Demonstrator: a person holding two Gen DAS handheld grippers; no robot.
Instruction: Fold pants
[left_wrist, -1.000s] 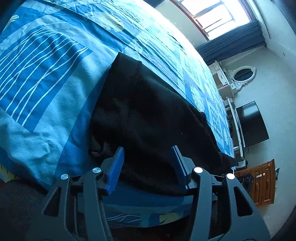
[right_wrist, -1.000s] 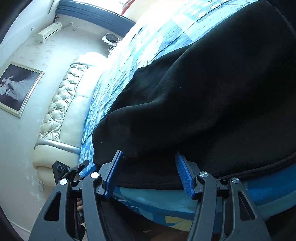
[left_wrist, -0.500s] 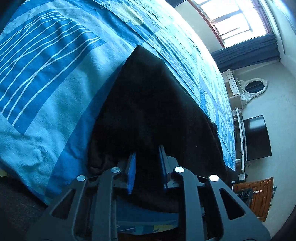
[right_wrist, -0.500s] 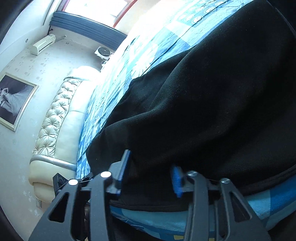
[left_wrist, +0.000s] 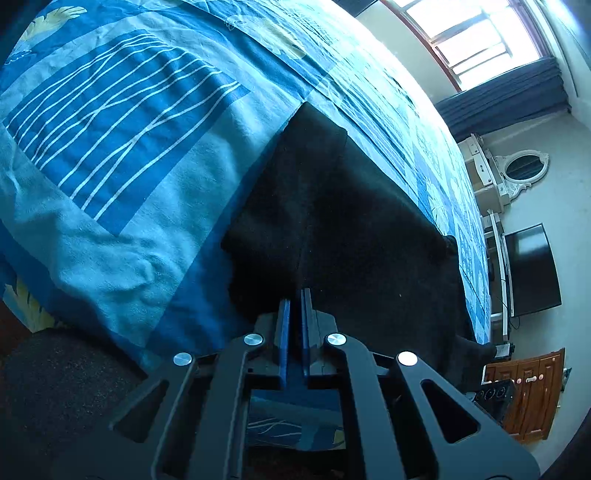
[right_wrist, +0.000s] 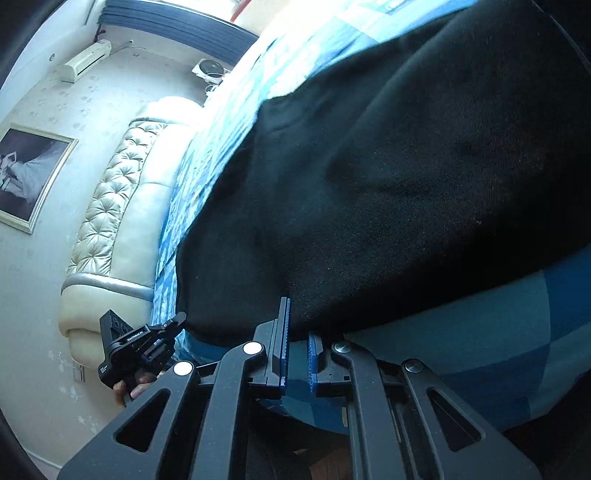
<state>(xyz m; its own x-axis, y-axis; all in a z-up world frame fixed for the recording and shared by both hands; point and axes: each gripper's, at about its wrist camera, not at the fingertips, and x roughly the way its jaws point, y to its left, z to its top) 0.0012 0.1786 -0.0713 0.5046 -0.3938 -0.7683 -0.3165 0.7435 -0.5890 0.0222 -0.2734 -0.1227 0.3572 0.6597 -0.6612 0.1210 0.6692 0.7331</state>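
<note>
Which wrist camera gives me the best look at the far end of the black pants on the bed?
The left wrist view. There the black pants stretch away over the blue bedspread, and the narrow far end shows whole. In the right wrist view the pants fill the frame up close, showing only one edge, near the headboard.

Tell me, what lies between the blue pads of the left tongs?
A pinched fold of the black pants, at their near edge on the bedspread; the left wrist view shows this.
</note>
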